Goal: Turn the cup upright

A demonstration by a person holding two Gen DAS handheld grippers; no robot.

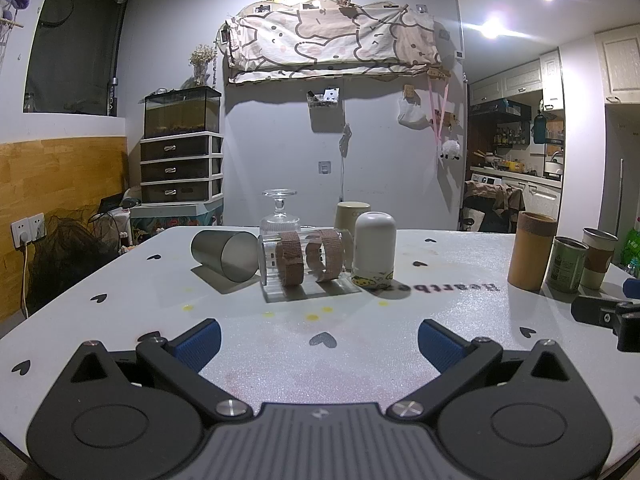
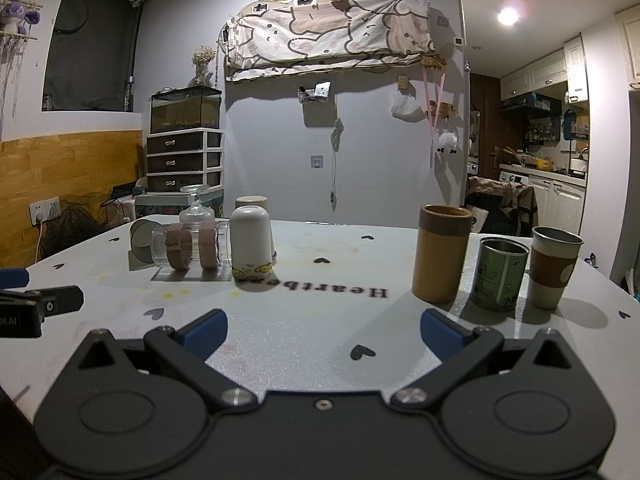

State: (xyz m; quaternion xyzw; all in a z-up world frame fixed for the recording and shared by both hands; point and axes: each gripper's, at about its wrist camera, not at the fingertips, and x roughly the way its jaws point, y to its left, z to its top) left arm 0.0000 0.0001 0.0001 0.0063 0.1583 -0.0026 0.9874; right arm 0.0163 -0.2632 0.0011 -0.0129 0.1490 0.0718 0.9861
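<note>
The table (image 1: 440, 320) is white and slightly speckled, printed with small black hearts and the word "Heartbe…", read upside down from both cameras; a few yellow spots and faint reddish stains mark its near-middle. Behind it stands a grey wall with a bear-print cloth (image 1: 332, 44) hung under a gold crown, a tank (image 1: 182, 112) on a drawer unit (image 1: 180, 168) at far left, wood panelling with sockets at left, and a kitchen at far right. The left gripper (image 1: 319, 336) hovers low over the near edge, blue pads spread wide with nothing between them; the right gripper (image 2: 324, 330) does the same, just beside it. At the far left of the table a grey cup (image 1: 225, 255) lies on its side, mouth toward the camera, touching or nearly touching a clear glass (image 1: 306, 262) that also lies sideways, wrapped in two brown bands. Just right of it a white cup (image 1: 374, 254) stands upside down, a yellow cartoon strip at its rim. Behind them a stemmed glass (image 1: 280, 212) and a beige cup (image 1: 352, 210) are inverted too. At right stand upright a brown tube (image 2: 442, 254), a green tin (image 2: 498, 274) with unreadable print, and a sleeved cup (image 2: 554, 266).
</note>
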